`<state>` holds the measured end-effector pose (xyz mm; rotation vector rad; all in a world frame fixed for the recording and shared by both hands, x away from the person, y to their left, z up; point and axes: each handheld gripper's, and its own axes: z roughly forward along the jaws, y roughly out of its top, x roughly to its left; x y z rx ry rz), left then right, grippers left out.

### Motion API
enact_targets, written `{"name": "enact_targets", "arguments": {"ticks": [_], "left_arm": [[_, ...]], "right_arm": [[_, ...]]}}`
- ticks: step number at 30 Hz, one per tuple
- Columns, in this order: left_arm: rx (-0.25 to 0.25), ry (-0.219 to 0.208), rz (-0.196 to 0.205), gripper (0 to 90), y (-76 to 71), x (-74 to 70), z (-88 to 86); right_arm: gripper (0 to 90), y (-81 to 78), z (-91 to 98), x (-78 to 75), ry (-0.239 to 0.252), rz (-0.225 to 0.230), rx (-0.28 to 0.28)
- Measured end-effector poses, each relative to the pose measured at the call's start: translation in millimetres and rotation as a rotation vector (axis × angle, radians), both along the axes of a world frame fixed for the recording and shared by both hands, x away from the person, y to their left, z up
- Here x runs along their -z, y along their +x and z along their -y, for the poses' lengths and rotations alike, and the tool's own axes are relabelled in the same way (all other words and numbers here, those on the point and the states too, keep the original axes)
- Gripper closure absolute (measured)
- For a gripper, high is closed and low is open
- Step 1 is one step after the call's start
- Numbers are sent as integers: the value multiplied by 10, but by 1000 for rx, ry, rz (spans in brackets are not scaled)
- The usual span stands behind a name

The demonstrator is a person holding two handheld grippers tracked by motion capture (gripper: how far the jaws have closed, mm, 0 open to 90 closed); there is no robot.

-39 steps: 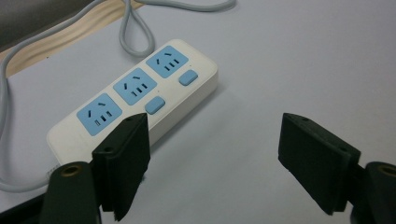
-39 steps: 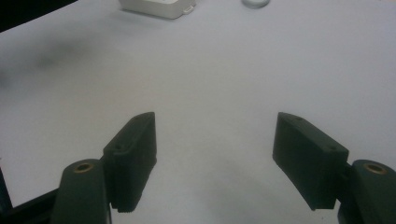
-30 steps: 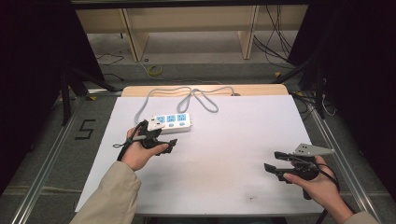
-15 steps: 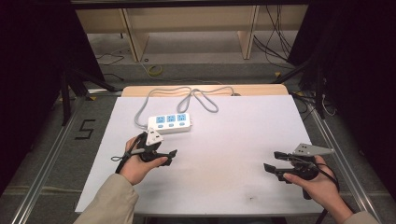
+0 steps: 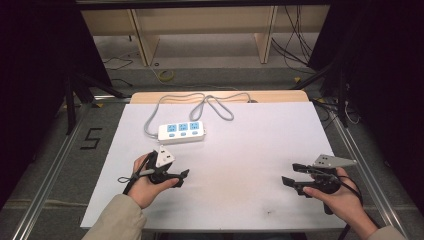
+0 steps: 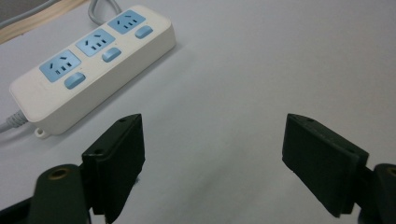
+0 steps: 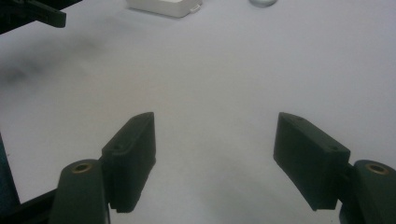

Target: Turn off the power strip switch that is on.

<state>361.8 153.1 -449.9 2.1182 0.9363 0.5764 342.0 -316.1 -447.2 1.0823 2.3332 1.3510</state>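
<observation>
Down at the bottom of the high view, two hands come in over the white table. The left hand sits at the lower left and holds the left gripper, whose jaws point toward the right of the frame. The right hand sits at the lower right and holds the right gripper, whose jaws point toward the left of the frame. The two grippers are well apart, with bare tabletop between them.

In the left gripper view, the left gripper has its two black jaws spread wide, with nothing but bare table between them. In the right gripper view, the right gripper likewise stands wide open and holds nothing; only the white surface lies between its jaws.

Farther up the table lies a white power strip, a little left of centre in the high view and beyond the left gripper, near it but not touching. It lies flat with three blue sockets facing up. In the left gripper view the power strip fills the upper left, slanting across the frame, each blue socket paired with a blue switch. Its near end also shows at the top edge of the right gripper view.

Beyond the strip, its grey cord loops across the far part of the table, toward the wooden edge at the back.
</observation>
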Motion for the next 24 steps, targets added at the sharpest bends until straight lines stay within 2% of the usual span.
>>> {"name": "enact_targets", "arguments": {"ticks": [12, 24], "left_arm": [[11, 16, -5, 201, -219, 113, -104], [2, 3, 23, 201, -223, 92, -152]], "right_arm": [[298, -56, -15, 1, 2, 1, -15], [295, -91, -14, -17, 5, 9, -13]]}}
